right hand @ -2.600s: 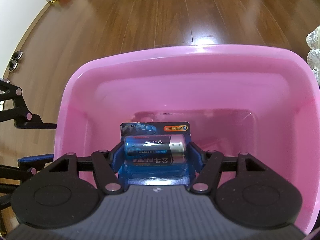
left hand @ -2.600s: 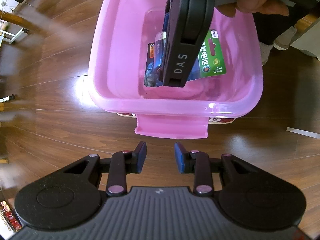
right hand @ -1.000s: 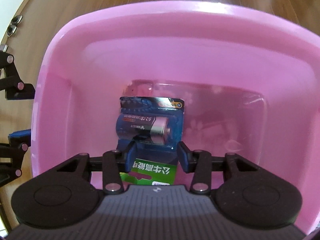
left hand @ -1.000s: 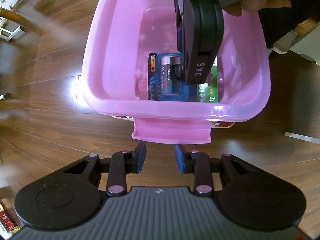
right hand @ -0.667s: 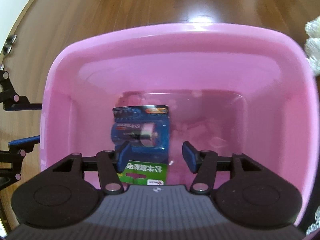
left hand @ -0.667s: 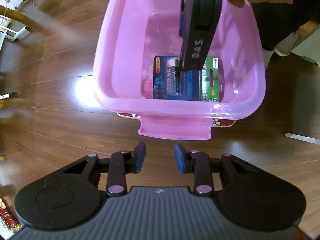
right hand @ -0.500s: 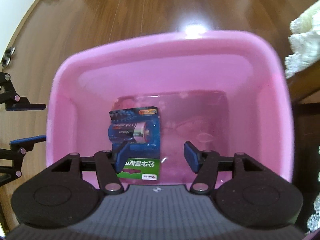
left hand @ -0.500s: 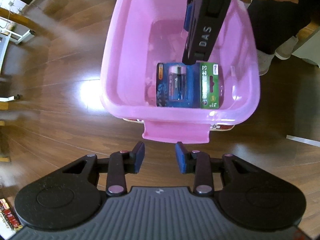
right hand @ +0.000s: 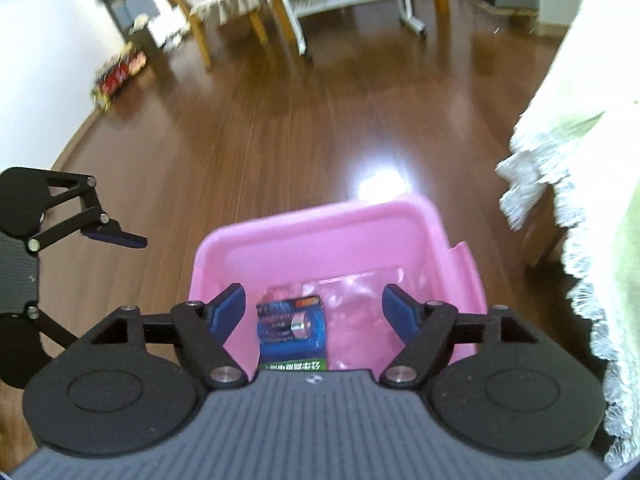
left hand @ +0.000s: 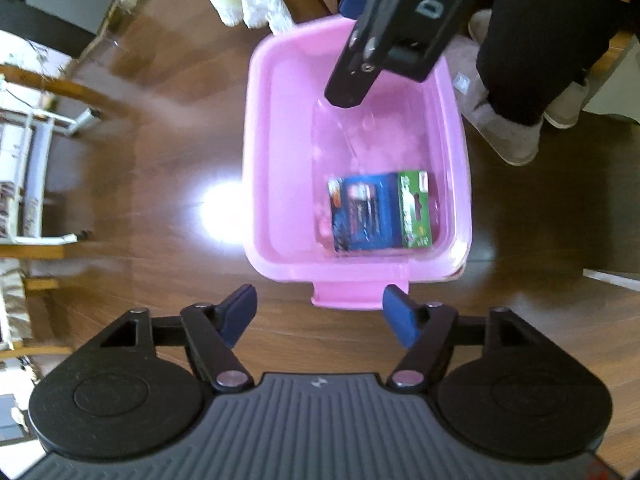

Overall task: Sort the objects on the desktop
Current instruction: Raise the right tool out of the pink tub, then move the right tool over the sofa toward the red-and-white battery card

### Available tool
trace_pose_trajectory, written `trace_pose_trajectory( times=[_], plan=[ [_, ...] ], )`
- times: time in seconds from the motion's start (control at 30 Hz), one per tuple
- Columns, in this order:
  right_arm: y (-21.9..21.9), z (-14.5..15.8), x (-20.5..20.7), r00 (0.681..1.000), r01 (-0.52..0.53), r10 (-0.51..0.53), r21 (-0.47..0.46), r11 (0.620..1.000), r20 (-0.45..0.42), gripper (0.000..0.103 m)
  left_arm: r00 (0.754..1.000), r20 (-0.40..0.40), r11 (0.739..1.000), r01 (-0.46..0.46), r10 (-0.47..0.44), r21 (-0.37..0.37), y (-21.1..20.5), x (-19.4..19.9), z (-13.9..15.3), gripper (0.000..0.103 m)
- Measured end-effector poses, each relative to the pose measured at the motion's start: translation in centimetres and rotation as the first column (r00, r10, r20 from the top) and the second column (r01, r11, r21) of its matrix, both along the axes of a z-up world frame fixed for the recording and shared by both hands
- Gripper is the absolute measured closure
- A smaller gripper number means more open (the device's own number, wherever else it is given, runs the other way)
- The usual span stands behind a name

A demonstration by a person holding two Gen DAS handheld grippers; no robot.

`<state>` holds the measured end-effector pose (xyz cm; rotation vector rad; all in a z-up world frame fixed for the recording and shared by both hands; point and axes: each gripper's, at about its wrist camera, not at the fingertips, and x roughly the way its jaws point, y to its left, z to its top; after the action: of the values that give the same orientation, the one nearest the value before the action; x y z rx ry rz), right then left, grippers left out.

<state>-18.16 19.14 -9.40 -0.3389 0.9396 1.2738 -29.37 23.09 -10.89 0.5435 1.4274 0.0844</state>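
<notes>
Now we see both tools empty, the left tool point(left hand: 316, 314) and right tool point(right hand: 312, 308) with jaws spread, and the battery pack point(left hand: 380, 212) lying in the pink bin point(left hand: 256, 128) on the floor; next, presumably, we seek another item.

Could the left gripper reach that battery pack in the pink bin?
Probably yes: the pink bin is open-topped, the battery pack lies uncovered, and the left gripper is open. The right gripper hovers nearby, though.

White letters "DAS" on the black right claw point(left hand: 400, 28) body; battery pack point(left hand: 380, 212) print illegible.
</notes>
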Motion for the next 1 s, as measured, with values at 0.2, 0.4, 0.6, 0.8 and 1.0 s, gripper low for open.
trace_pose_trajectory(
  times=[0.2,0.4,0.6,0.8,1.0],
  plan=[
    [-5.3,4.2,1.5,0.986,0.156,-0.162,0.119,0.981,0.046,0.021,0.992,0.116,0.998,0.04,-0.044,0.041,-1.7,2.5,2.5,0.018],
    [-10.8,6.2,4.3,0.926,0.361,-0.376,0.24,0.901,0.02,0.014,0.956,0.27,0.991,0.098,-0.118,0.088,-3.8,6.2,4.7,0.007],
    [-15.5,7.6,7.5,0.851,0.493,-0.525,0.335,0.803,0.006,0.014,0.873,0.461,0.986,0.162,-0.162,0.039,-5.9,10.7,7.0,0.002],
    [-20.7,7.6,11.0,0.753,0.615,-0.658,0.353,0.705,0.002,0.013,0.8,0.571,0.978,0.208,-0.185,0.025,-7.7,14.9,8.7,0.001],
    [-26.3,6.9,13.9,0.634,0.72,-0.773,0.354,0.598,0.016,0.012,0.753,0.612,0.96,0.276,-0.24,0.037,-10.3,18.9,9.5,0.001]
  ],
)
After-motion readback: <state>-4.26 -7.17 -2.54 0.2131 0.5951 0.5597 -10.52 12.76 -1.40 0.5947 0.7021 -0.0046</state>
